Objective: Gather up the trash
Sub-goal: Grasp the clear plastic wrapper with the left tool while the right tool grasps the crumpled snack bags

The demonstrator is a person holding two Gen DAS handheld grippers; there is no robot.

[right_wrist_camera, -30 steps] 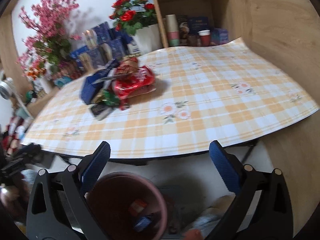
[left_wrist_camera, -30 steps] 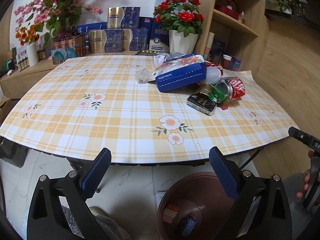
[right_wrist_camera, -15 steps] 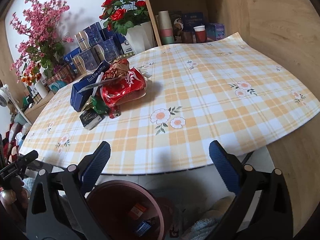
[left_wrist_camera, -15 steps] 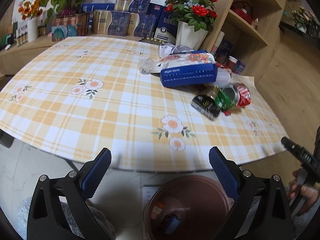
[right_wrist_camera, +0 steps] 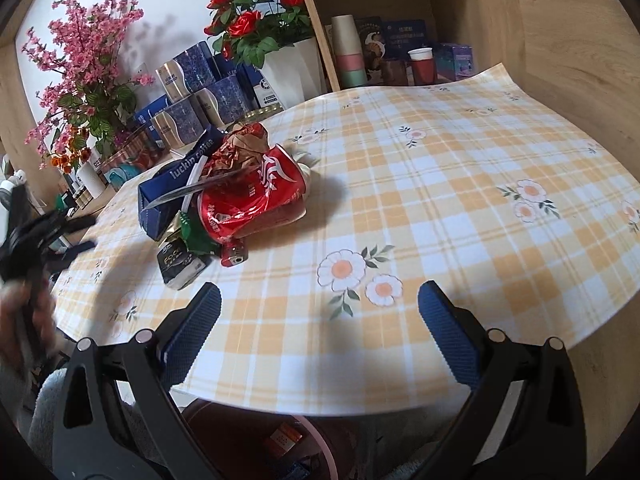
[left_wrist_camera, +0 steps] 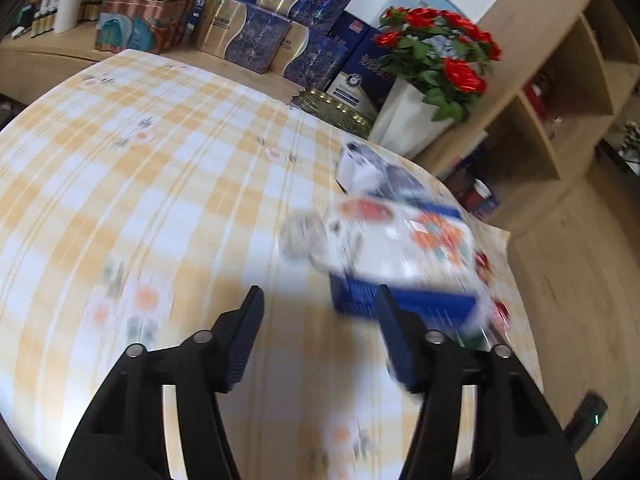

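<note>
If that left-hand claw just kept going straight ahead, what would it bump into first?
Probably the blue box at the near edge of the trash pile; the left gripper, jaws just narrowed and empty, points beside it. Blur leaves depth unsure.

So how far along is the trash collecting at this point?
Some is done: a few scraps lie in the bin under the table edge. In hand: nothing; the left gripper, its jaws just narrowing with nothing between them, is nearing the blue box. The right gripper is open. The pile with the red can is left.
</note>
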